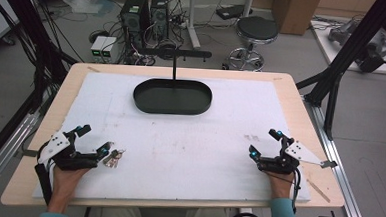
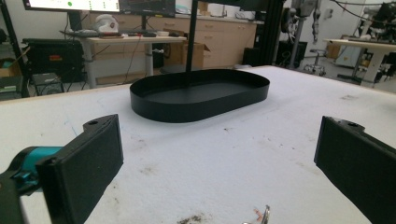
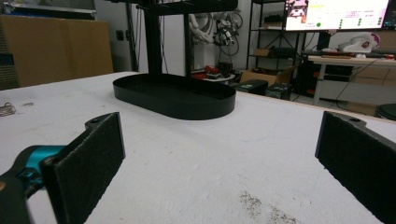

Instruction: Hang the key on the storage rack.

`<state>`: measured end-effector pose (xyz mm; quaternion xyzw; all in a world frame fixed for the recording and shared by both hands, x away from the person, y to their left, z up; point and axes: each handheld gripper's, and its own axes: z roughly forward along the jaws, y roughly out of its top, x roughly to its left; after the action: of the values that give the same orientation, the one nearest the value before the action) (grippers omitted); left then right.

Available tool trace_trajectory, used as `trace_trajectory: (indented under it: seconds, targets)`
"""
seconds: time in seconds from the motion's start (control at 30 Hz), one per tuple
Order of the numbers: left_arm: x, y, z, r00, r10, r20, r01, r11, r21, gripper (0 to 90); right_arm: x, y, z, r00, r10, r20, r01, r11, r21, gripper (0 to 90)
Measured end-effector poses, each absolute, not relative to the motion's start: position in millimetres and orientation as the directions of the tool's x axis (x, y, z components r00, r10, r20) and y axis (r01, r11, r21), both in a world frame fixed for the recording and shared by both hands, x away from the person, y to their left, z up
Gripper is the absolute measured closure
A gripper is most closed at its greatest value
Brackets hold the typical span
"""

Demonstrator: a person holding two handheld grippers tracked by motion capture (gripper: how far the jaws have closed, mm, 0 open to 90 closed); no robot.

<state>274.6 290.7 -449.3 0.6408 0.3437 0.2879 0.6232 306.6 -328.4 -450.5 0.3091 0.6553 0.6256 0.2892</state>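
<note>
A black oval tray (image 1: pixel 172 110) lies at the back middle of the white mat, with nothing in it. A small bunch of keys (image 1: pixel 113 157) rests on the mat at the front left. My left gripper (image 1: pixel 94 139) stands open just left of the keys, its nearer fingertip almost touching them. In the left gripper view the open jaws frame the tray (image 2: pixel 196 109), and a bit of the keys (image 2: pixel 262 215) peeks in at the bottom edge. My right gripper (image 1: pixel 264 143) is open at the front right and holds nothing. Its view shows the tray (image 3: pixel 187 109) ahead and the keys (image 3: pixel 6 109) far left.
A thin black post (image 1: pixel 174 67) rises just behind the tray. The white mat (image 1: pixel 189 148) covers most of the wooden table (image 1: pixel 292 86). On the floor beyond stand a stool (image 1: pixel 256 31) and computer towers (image 1: pixel 136 15). Black frame struts (image 1: pixel 332 91) flank the table.
</note>
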Motion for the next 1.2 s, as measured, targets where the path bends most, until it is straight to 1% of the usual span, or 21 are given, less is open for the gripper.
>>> trace_trajectory:
  seconds: [0.13, 0.17, 0.23, 0.37, 0.43, 0.5, 0.63, 0.83, 0.9, 0.93, 1.07, 1.2]
  targets:
    - [275, 289, -428, 0.629, 0.777, -0.02, 0.086, -0.044, 0.995, 1.7, 306, -328, -450, -0.639, 0.769, 0.013, 0.049, 0.024, 0.999, 0.6]
    - [276, 288, -421, 0.651, 0.759, -0.012, 0.098, -0.068, 0.993, 1.7, 307, -328, -450, -0.642, 0.767, 0.011, 0.046, 0.024, 0.999, 0.6]
    - [280, 285, -406, 0.691, 0.723, 0.025, 0.123, -0.152, 0.981, 1.7, 307, -328, -450, -0.642, 0.766, 0.009, 0.045, 0.026, 0.999, 0.6]
    - [286, 281, -382, 0.724, 0.687, 0.062, 0.138, -0.233, 0.963, 1.7, 307, -328, -450, -0.643, 0.766, 0.008, 0.043, 0.026, 0.999, 0.6]
    - [290, 279, -371, 0.73, 0.68, 0.067, 0.158, -0.264, 0.951, 1.7, 306, -328, -451, -0.642, 0.767, 0.008, 0.042, 0.024, 0.999, 0.6]
    - [296, 277, -361, 0.741, 0.669, 0.066, 0.202, -0.314, 0.928, 1.7, 306, -329, -451, -0.642, 0.767, 0.01, 0.044, 0.023, 0.999, 0.6]
    - [306, 271, -348, 0.782, 0.619, 0.076, 0.242, -0.414, 0.877, 1.7, 306, -329, -451, -0.641, 0.768, 0.005, 0.04, 0.027, 0.999, 0.6]
    - [318, 256, -345, 0.826, 0.558, 0.08, 0.298, -0.553, 0.778, 5.2, 306, -328, -451, -0.641, 0.768, 0.01, 0.044, 0.025, 0.999, 0.6]
    - [321, 251, -346, 0.835, 0.544, 0.08, 0.304, -0.578, 0.758, 11.4, 306, -328, -451, -0.641, 0.768, 0.01, 0.045, 0.025, 0.999, 0.6]
    - [323, 249, -347, 0.838, 0.54, 0.08, 0.311, -0.594, 0.742, 12.0, 306, -328, -450, -0.64, 0.768, 0.009, 0.045, 0.025, 0.999, 0.6]
    - [328, 244, -350, 0.836, 0.544, 0.065, 0.339, -0.606, 0.719, 12.1, 306, -329, -451, -0.641, 0.768, 0.005, 0.04, 0.027, 0.999, 0.6]
    - [331, 241, -355, 0.842, 0.537, 0.048, 0.371, -0.642, 0.671, 12.1, 306, -329, -451, -0.641, 0.768, 0.006, 0.041, 0.026, 0.999, 0.6]
